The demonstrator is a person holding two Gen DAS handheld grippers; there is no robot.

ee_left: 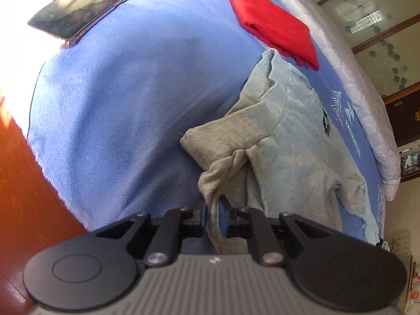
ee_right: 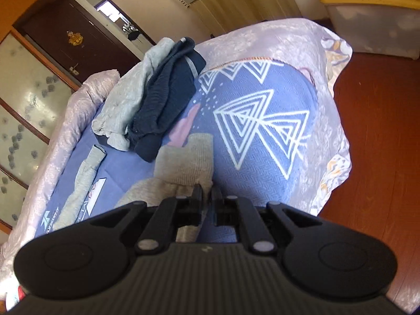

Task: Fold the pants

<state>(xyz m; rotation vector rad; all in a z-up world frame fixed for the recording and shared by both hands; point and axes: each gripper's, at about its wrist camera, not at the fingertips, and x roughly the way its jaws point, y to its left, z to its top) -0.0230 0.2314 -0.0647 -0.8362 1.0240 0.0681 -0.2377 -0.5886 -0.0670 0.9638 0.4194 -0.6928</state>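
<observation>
The left claw [ee_left: 214, 216] is clamped on a fold of the grey pants [ee_left: 296, 141]. The right claw [ee_right: 207, 197] is pinched on the pants' ribbed cuff [ee_right: 189, 157]. The pants lie bunched on the blue bedspread [ee_left: 131, 99], near a red cloth [ee_left: 273, 23] and a phone [ee_left: 81, 8].

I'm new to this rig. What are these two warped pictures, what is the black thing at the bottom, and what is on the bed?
Each picture comes from a wide-angle camera mounted on a hand-held two-finger gripper, looking along its fingers. The black shape is the gripper itself. In the left view, the left gripper is shut on the grey pants, lying on a blue bedspread beside a phone and a folded red cloth. In the right view, the right gripper pinches the pants' ribbed cuff; a pile of clothes lies farther back.
</observation>
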